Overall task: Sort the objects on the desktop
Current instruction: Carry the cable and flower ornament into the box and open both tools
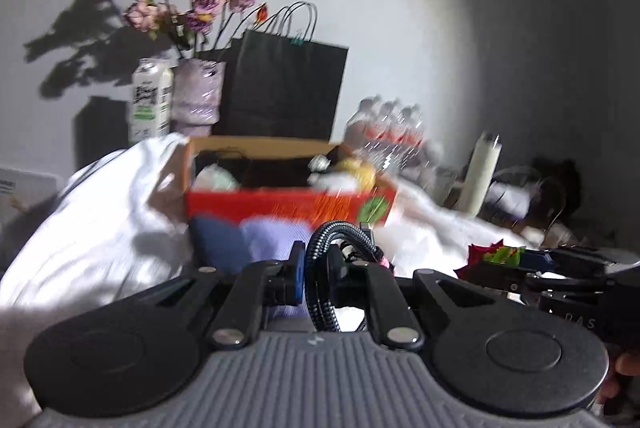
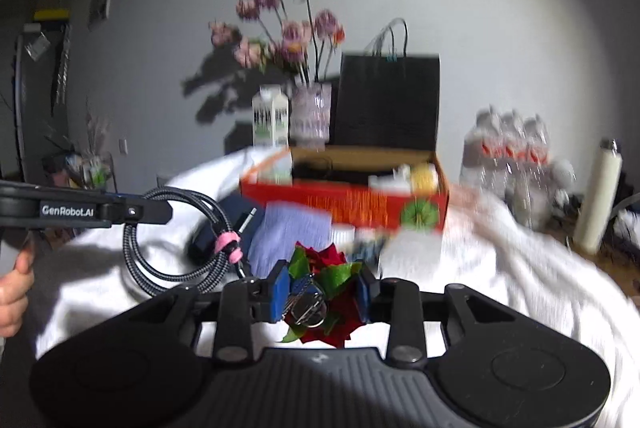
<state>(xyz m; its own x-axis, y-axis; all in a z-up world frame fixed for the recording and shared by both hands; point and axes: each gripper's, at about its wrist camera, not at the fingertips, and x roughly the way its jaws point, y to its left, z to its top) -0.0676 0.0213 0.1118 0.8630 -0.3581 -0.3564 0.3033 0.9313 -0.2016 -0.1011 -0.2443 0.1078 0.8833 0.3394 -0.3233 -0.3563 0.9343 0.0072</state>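
My left claw (image 1: 318, 278) is clamped on a coiled braided cable (image 1: 332, 268), which hangs off the desk, its loop dangling beside the claw in the right view and bound by a pink tie (image 2: 229, 247). It looks light and floppy, so I judge a grip across the bundled strands near the tie is what stops it uncoiling. My right claw (image 2: 322, 290) pinches a red artificial flower (image 2: 320, 260) with green leaves and a shiny metal clip (image 2: 306, 308). The petals seem soft and crushable; the clip is the firmer hold. The red cardboard box (image 2: 344, 204) sits ahead on the white cloth (image 2: 500, 268), open-topped.
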